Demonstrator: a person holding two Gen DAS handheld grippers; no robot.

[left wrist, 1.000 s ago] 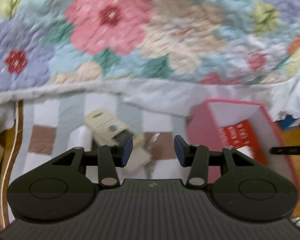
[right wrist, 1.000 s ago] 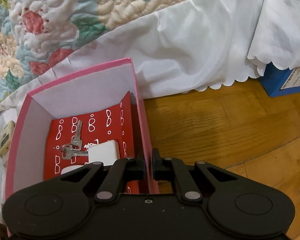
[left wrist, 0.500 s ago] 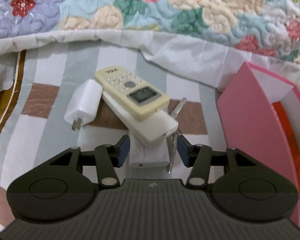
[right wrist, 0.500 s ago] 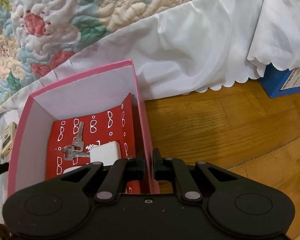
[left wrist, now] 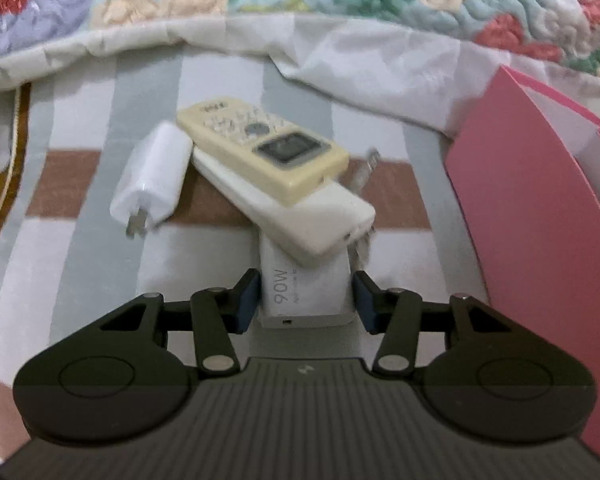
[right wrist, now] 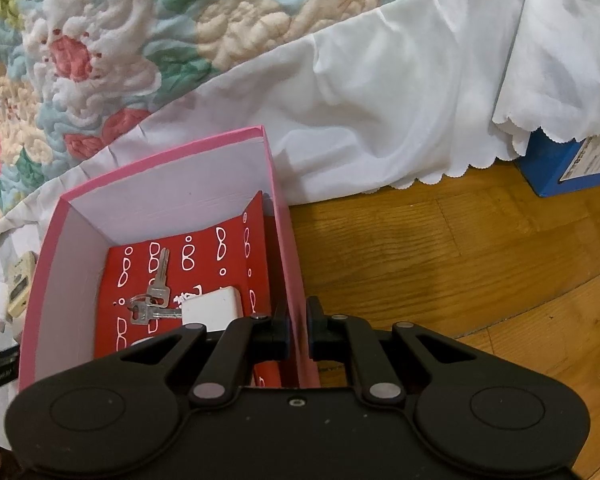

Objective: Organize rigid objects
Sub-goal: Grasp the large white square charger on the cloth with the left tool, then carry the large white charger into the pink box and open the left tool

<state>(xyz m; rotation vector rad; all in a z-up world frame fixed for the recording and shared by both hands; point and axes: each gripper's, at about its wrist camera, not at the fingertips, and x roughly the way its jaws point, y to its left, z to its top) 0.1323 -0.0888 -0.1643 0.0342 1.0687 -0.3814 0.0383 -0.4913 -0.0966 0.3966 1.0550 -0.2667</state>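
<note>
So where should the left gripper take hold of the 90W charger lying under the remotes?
Grip the 90W charger across its two flat side faces at the free near end, coming in low from the front. The white remote and cream remote cover its far end. The left gripper is open and already straddles those sides.

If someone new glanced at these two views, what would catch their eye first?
Probably the small pile on the striped cloth: a cream remote stacked over white chargers, with the open left gripper straddling the 90W charger. Next, the pink box, its wall pinched by the right gripper, holding keys.
</note>
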